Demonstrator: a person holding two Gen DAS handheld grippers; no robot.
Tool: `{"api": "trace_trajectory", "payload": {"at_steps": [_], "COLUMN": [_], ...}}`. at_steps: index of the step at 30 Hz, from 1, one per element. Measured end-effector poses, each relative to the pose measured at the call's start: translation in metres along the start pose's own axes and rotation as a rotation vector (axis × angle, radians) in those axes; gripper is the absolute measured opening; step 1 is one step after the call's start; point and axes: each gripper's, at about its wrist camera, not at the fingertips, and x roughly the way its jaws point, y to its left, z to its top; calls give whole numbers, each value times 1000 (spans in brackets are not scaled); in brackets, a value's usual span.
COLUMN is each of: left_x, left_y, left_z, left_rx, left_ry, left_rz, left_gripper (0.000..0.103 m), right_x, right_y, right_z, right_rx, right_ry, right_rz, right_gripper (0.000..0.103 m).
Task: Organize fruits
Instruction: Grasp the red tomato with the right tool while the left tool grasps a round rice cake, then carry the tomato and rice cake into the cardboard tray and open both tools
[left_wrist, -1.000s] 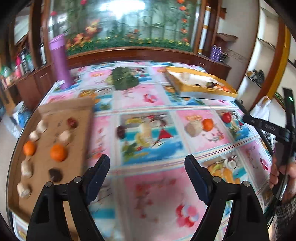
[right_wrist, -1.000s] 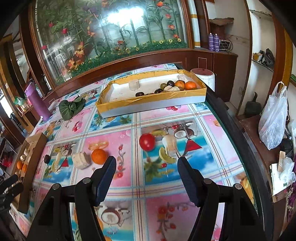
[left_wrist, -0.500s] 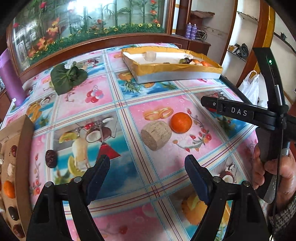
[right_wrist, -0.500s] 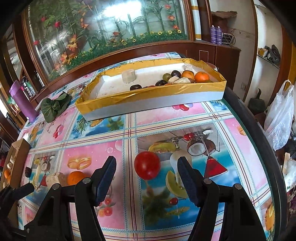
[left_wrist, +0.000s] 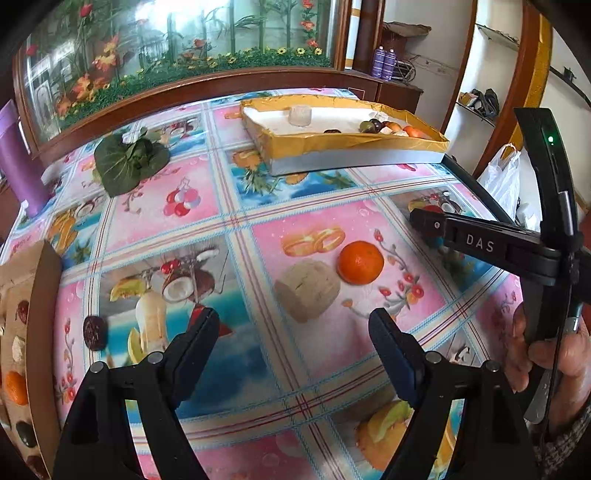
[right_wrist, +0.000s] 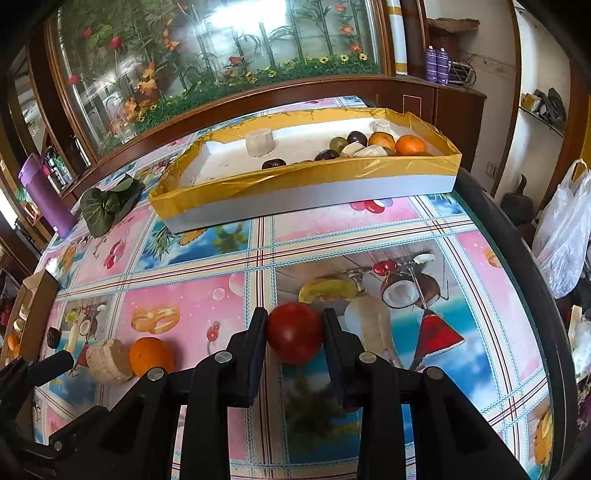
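Observation:
A red round fruit (right_wrist: 294, 338) lies on the fruit-print tablecloth. My right gripper (right_wrist: 294, 315) is closing, and both pads press its sides. To its left lie an orange (right_wrist: 151, 356) and a beige cut chunk (right_wrist: 109, 360). My left gripper (left_wrist: 293, 320) hangs open just in front of that beige chunk (left_wrist: 308, 288) and orange (left_wrist: 360, 262), with nothing between its fingers. A dark fruit (left_wrist: 95, 333) lies further left. The yellow-lined box (right_wrist: 306, 195) at the back holds several fruits. A cardboard tray (left_wrist: 40, 332) with several fruits sits at the left edge.
A green leaf bundle (left_wrist: 127, 162) and a purple bottle (left_wrist: 22, 173) stand at the back left. A white plastic bag (right_wrist: 565, 236) hangs beyond the table's dark right rim (right_wrist: 517, 258). A hand (left_wrist: 546, 354) grips the right tool.
My right gripper came forward and down over the red fruit, and its jaws closed onto it. The left gripper swung right from the cardboard tray toward the orange and beige chunk, still open.

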Motion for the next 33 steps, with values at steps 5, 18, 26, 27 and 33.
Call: {"api": "trace_trajectory", "payload": {"at_steps": [5, 18, 26, 27, 33], "left_x": [20, 0, -85, -98, -149], "left_y": [-4, -2, 47, 58, 131], "left_z": [6, 0, -31, -38, -87], "left_rx": [29, 6, -114, -134, -272], "left_ry": [23, 11, -74, -86, -119], "left_rz": [7, 19, 15, 23, 124], "left_gripper": [79, 38, 38, 38, 39], "right_x": [-7, -18, -27, -30, -67], "right_y": [-6, -1, 15, 19, 66], "right_z": [-1, -3, -6, -6, -16], "right_rx": [37, 19, -26, -28, -71], "right_ry": [-6, -55, -87, -89, -113], "right_rz": [32, 11, -9, 1, 102], "right_gripper": [31, 31, 31, 31, 32]}}
